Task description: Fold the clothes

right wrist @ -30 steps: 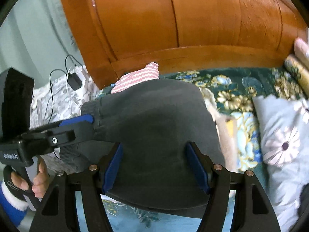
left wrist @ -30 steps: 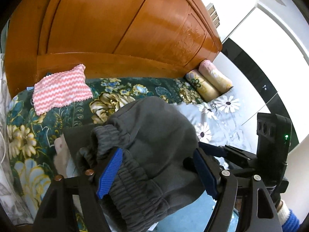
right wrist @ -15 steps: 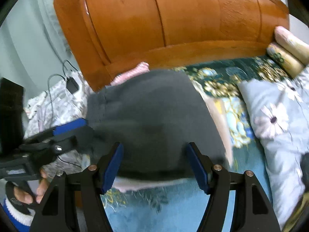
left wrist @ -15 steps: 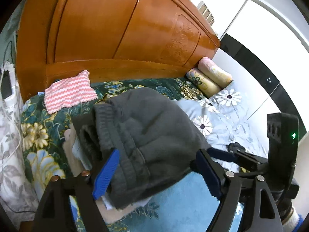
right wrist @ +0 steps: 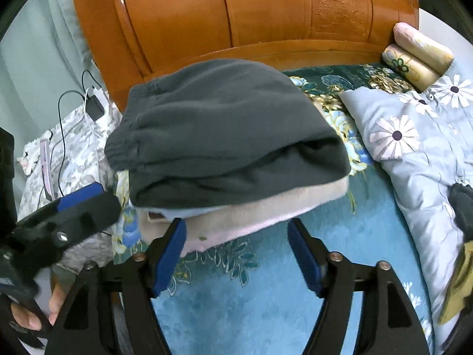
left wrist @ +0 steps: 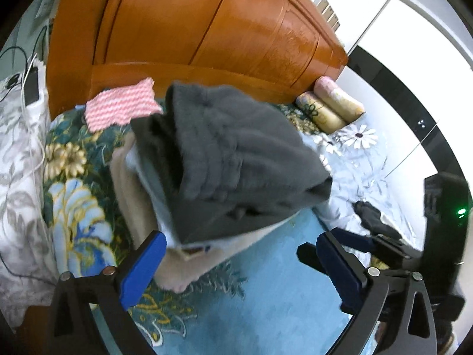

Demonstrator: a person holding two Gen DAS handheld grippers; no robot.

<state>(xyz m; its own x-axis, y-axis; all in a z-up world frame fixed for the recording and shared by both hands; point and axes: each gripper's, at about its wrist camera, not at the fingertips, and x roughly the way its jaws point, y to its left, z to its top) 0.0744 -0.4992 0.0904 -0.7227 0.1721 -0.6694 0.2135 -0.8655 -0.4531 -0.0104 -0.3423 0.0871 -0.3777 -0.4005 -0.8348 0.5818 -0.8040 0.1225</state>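
A folded dark grey garment lies on top of a stack of folded clothes, over a light blue piece and a beige one, on the floral bedspread. My left gripper stands just in front of the stack with its jaws opening. Only the stack's near corner reaches in beside the left pad, and no pad presses on it. My right gripper sits at the stack's front edge, its jaws also opening, with the beige corner loose between its fingertips.
A wooden headboard stands behind the stack. A pink zigzag cloth lies at its foot and roll pillows at the far right. A daisy quilt with a dark cloth fills the right. Charger and cables are on the left.
Both grippers had the grey garment between their fingers. They have drawn back toward me with their jaws wider, and the garment now rests on the stack.
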